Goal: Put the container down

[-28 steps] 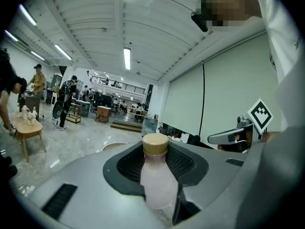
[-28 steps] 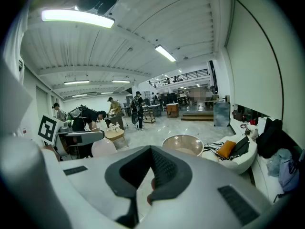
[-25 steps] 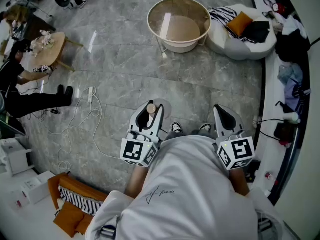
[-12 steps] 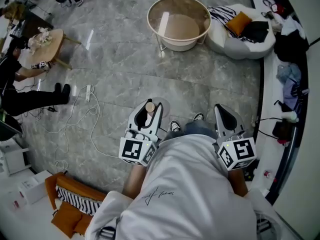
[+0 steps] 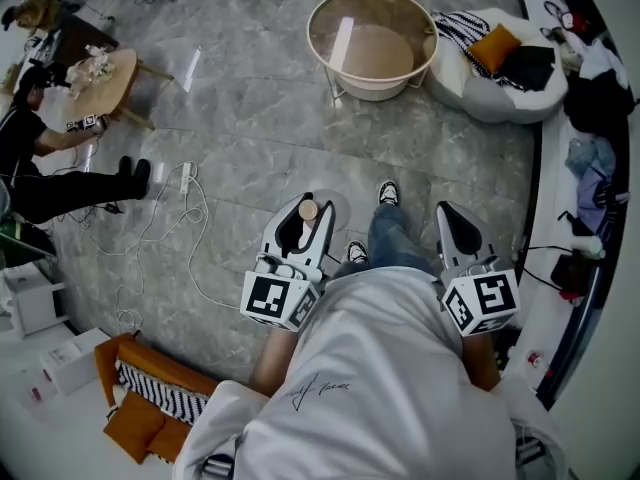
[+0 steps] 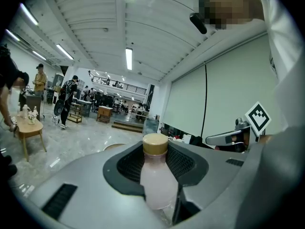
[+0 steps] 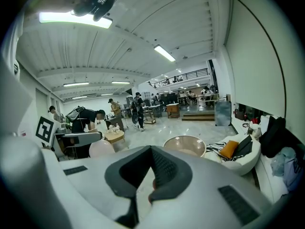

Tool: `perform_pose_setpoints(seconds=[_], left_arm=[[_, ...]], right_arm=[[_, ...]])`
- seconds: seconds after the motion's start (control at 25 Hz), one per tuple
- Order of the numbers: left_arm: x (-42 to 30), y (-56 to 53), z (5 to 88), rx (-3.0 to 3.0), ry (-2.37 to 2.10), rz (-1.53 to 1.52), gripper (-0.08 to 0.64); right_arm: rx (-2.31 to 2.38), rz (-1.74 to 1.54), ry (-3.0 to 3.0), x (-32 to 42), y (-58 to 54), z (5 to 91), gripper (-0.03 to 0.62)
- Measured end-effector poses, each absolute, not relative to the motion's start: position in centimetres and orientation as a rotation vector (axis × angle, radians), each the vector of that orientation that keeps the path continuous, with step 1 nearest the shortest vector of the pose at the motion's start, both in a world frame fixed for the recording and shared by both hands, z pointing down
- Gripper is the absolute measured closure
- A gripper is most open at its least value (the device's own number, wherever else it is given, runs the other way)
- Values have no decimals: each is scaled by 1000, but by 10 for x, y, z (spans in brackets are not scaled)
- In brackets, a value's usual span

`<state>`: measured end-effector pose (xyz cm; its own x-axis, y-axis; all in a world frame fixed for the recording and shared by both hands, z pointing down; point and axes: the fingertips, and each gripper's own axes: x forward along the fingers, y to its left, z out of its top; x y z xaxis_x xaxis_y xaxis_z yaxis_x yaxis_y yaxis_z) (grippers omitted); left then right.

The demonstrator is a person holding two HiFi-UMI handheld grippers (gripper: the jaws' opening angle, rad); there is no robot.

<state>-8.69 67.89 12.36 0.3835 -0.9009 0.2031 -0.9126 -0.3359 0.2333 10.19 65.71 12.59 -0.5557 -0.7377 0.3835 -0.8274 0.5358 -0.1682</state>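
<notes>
A small pale pink bottle with a tan cap point(image 6: 155, 173) stands upright between the jaws of my left gripper point(image 6: 155, 175), which is shut on it. From the head view the bottle's cap point(image 5: 308, 210) shows at the tip of the left gripper point(image 5: 303, 230), held in front of the person's waist above the floor. My right gripper point(image 5: 452, 230) is held level beside it, its jaws closed together with nothing between them point(image 7: 150, 187).
A round glass-topped table point(image 5: 378, 40) stands ahead on the grey marble floor, a white beanbag with cushions point(image 5: 500, 58) to its right. A white counter point(image 5: 590, 168) runs along the right. Cables and a power strip point(image 5: 185, 180) lie at left near a seated person point(image 5: 50, 168).
The person has walked a step forward: one foot now reaches ahead and the floor has shifted. Both grippers keep their pose, the left one still shut on the bottle.
</notes>
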Motion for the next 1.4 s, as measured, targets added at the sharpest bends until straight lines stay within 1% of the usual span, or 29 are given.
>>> perform_pose_setpoints(seconds=[0.96, 1.4], left_arm=[[-44, 505, 130, 2253, -1609, 82, 411], [-29, 456, 120, 2221, -1698, 61, 411]], right_arm=[[1200, 544, -2587, 134, 468, 138, 577], [1129, 541, -2637, 151, 415, 141, 577]])
